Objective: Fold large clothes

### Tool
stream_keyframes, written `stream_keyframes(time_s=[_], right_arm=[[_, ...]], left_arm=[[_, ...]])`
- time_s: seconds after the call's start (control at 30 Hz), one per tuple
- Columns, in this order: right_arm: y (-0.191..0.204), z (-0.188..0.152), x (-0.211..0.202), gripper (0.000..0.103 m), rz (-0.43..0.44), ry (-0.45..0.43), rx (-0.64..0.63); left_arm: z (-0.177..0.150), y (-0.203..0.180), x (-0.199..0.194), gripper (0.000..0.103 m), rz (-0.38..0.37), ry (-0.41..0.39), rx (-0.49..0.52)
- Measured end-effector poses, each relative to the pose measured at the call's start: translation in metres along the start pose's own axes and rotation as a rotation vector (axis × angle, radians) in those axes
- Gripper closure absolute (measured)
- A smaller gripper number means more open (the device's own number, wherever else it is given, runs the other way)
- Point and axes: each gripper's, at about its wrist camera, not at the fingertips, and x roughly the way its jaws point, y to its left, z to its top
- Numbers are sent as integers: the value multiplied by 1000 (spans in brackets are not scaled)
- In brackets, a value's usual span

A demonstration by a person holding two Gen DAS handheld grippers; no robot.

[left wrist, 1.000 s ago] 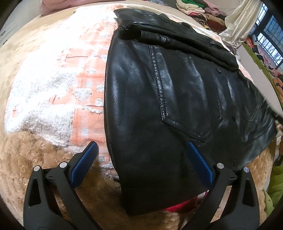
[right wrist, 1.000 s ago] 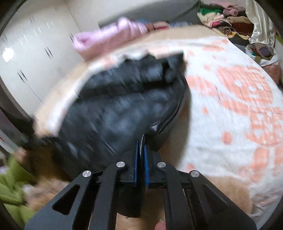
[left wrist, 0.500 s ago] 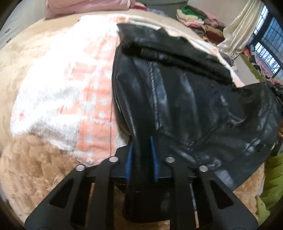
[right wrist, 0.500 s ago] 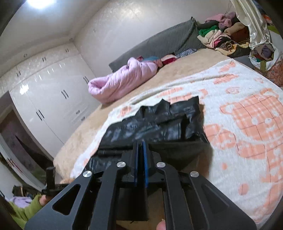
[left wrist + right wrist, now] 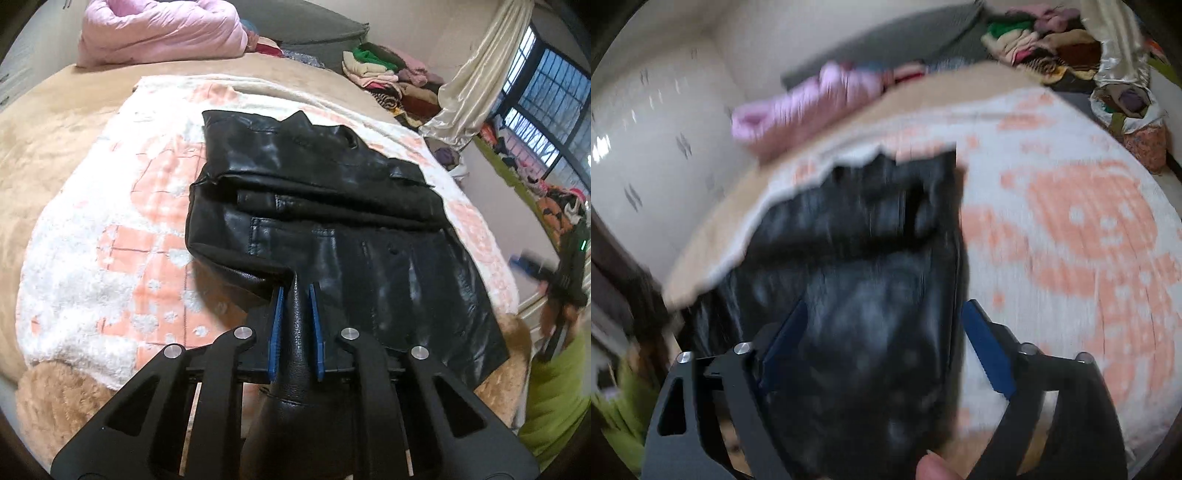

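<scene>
My left gripper (image 5: 296, 321) is clamped on a raised fold of the black leather jacket (image 5: 332, 229), its blue pads (image 5: 277, 325) pressing the ridge of leather from both sides, and the near hem is lifted off the bed there. My right gripper (image 5: 884, 343) has just been opening: its jaws stand wide, with the jacket's edge lying between the blue pads (image 5: 988, 354) and neither pad pressing on it. That view is blurred, so finer detail of the leather is lost. In the left wrist view the right gripper shows as a dark blur at the far right edge.

The jacket lies partly folded on the white fluffy blanket with orange checked pattern (image 5: 122, 236), its upper part doubled over into a thick band across the far side. The blanket is spread over a tan plush bedcover (image 5: 55, 122). Well beyond the jacket, near the grey headboard cushion (image 5: 314, 29), sits a bundled pink quilt (image 5: 162, 31). A pile of mixed folded clothes (image 5: 388, 77) lies at the far corner, beside a cream curtain (image 5: 476, 81) and a dark-framed window (image 5: 550, 107).
</scene>
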Motion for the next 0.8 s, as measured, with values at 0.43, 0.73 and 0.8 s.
stream_keyframes(time_s=[0.43, 0.73, 0.8], right_arm=[[18, -63, 63, 80, -62, 335, -54], [20, -10, 8, 97, 207, -30, 24], [13, 11, 9, 97, 250, -89, 58]], left_arm=[[5, 2, -11, 96, -26, -44, -7], [29, 12, -23, 103, -33, -114, -40], [42, 18, -31, 103, -8, -159, -46]])
